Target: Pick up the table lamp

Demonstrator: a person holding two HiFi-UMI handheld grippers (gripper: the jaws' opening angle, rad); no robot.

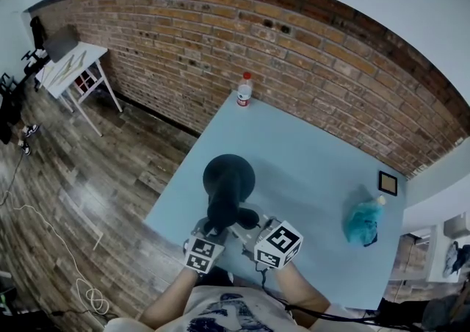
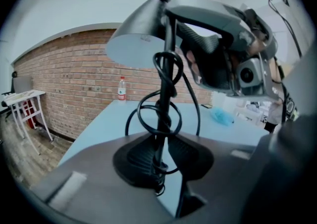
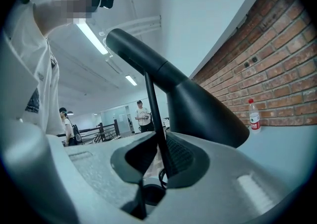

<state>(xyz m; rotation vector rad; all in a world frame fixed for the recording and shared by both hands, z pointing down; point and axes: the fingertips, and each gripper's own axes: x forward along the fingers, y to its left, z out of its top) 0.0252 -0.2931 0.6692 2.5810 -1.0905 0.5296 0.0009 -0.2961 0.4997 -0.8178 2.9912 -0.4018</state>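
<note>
A black table lamp [image 1: 225, 192] stands near the front edge of the light blue table [image 1: 308, 147]. My left gripper [image 1: 213, 231] and right gripper [image 1: 246, 226] meet at it from the near side. In the left gripper view the thin stem [image 2: 166, 94], wrapped in black cord, runs up between the pads of the left gripper [image 2: 163, 156], which are shut on it; the shade [image 2: 138, 34] hangs above. In the right gripper view the stem [image 3: 154, 119] passes between the pads of the right gripper [image 3: 161, 156], shut on it, below the dark shade [image 3: 198, 104].
A water bottle [image 1: 244, 89] stands at the table's far edge by the brick wall. A blue crumpled bag [image 1: 362, 222] and a small black square frame [image 1: 388, 183] lie on the right. A white side table [image 1: 70, 66] and a floor cable [image 1: 88, 290] are to the left.
</note>
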